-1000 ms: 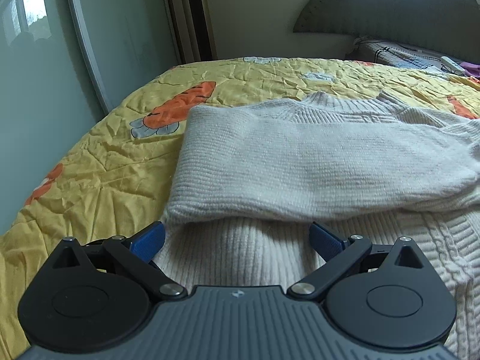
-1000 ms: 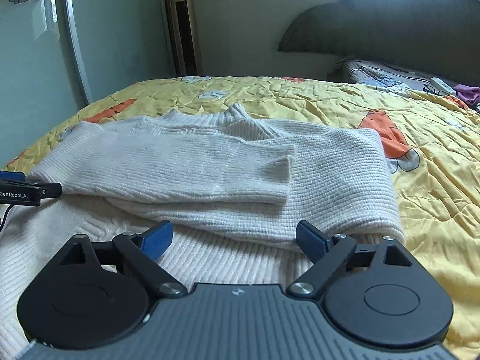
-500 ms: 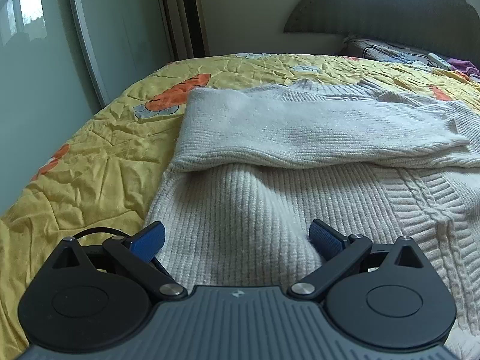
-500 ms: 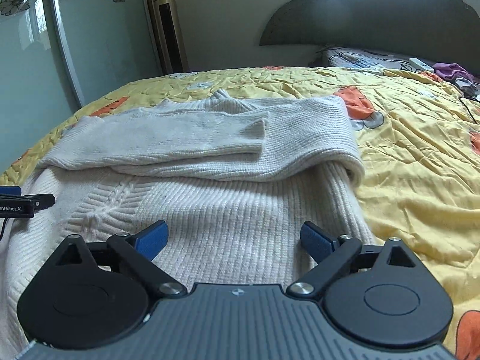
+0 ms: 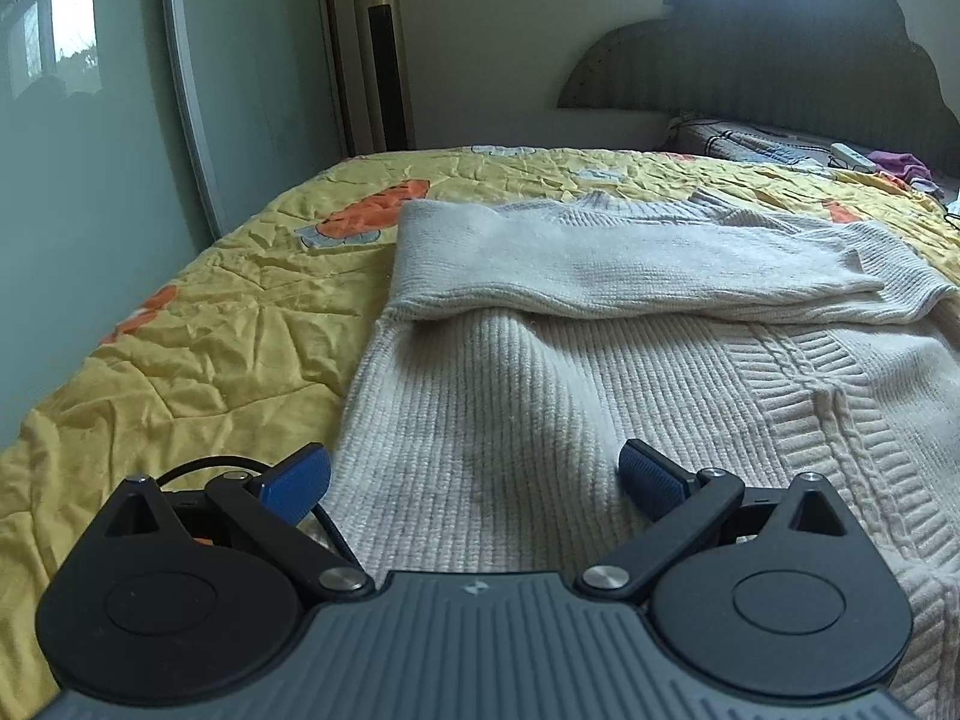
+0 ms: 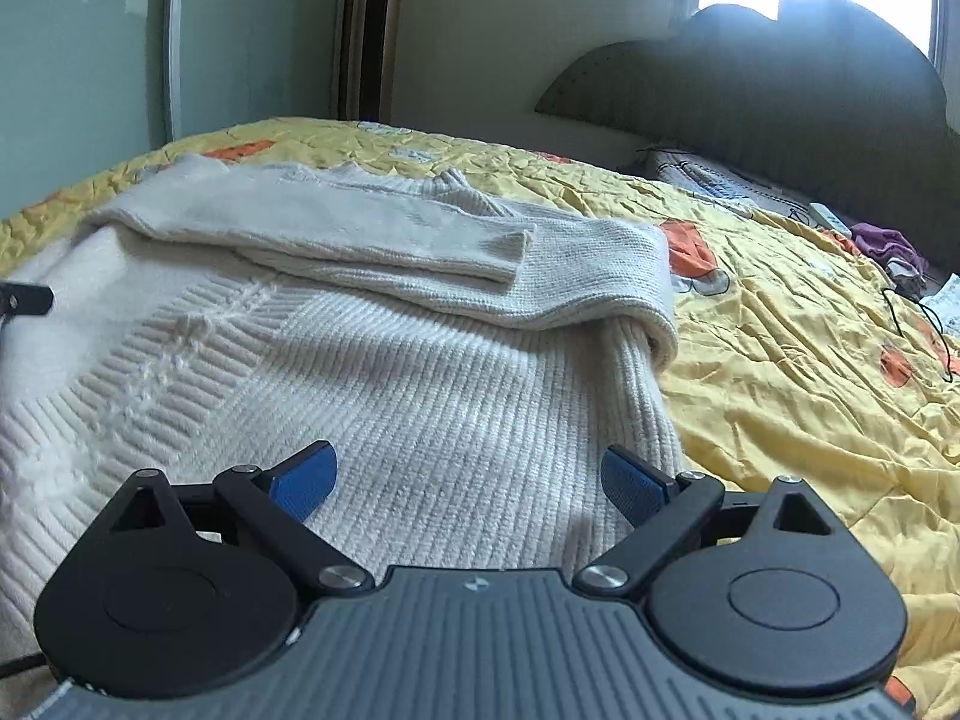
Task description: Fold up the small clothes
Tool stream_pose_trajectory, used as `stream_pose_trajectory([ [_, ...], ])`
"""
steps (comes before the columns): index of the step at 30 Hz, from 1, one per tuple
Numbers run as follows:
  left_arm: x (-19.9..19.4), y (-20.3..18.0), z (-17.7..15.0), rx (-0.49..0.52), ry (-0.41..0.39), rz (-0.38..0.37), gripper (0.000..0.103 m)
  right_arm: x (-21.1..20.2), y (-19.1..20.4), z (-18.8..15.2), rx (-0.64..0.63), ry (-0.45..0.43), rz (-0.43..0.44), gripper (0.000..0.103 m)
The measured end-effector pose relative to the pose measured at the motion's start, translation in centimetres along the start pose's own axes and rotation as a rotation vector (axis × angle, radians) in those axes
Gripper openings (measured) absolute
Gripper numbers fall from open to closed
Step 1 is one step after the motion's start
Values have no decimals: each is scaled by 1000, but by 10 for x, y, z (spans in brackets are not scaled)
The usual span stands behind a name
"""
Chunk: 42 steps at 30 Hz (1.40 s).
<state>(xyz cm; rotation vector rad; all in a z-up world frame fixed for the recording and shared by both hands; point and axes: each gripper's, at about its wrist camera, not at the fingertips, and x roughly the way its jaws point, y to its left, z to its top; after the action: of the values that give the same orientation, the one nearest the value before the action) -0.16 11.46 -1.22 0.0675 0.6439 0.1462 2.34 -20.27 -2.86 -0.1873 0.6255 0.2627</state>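
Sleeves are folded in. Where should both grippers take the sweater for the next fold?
Probably the near hem of the sweater, one corner each: left gripper at its left edge, right gripper at its right edge. Come from the near side, low; it lies flat.

Both wrist cameras look low and close over the sweater (image 5: 540, 420) (image 6: 360, 372) toward the headboard (image 5: 780, 60) (image 6: 750, 102) at 1 o'clock.

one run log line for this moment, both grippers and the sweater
left gripper: open, empty | right gripper: open, empty | sweater: flat on bedspread, sleeves folded across
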Motion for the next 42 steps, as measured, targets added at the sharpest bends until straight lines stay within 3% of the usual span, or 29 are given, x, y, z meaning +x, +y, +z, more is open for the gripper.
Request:
stream_pose_trajectory([
  [4,-14,-9,-5,104,-49,74,103,-4,-7,-7,39,3,30,97],
  [10,-17,-40,-29,407,-81,215,103,-14,-5,-13,45,-4,151,99],
  [13,-20,-42,-41,451,-117,244,103,-19,4,-17,9,2,195,100],
  [19,-29,-23,-42,339,-132,177,103,-31,19,-24,-17,-28,298,100],
  [24,-39,-20,-45,318,-218,156,103,-29,23,-23,-32,-25,249,101],
  [27,-40,-16,-44,298,-229,134,103,-27,17,-24,6,-25,221,101],
  [34,-63,25,-24,176,-228,199,103,-45,-12,-26,183,-54,137,97],
  [36,-62,40,-21,113,-200,163,103,-50,-23,-28,236,-70,164,100],
  [38,-51,50,-23,44,-123,102,103,-45,-28,-32,271,-44,181,101],
  [40,-39,52,-31,11,-49,68,103,-37,-24,-37,256,-1,163,101],
  [42,-36,49,-38,22,-27,60,103,-39,-14,-37,209,-1,144,103],
])
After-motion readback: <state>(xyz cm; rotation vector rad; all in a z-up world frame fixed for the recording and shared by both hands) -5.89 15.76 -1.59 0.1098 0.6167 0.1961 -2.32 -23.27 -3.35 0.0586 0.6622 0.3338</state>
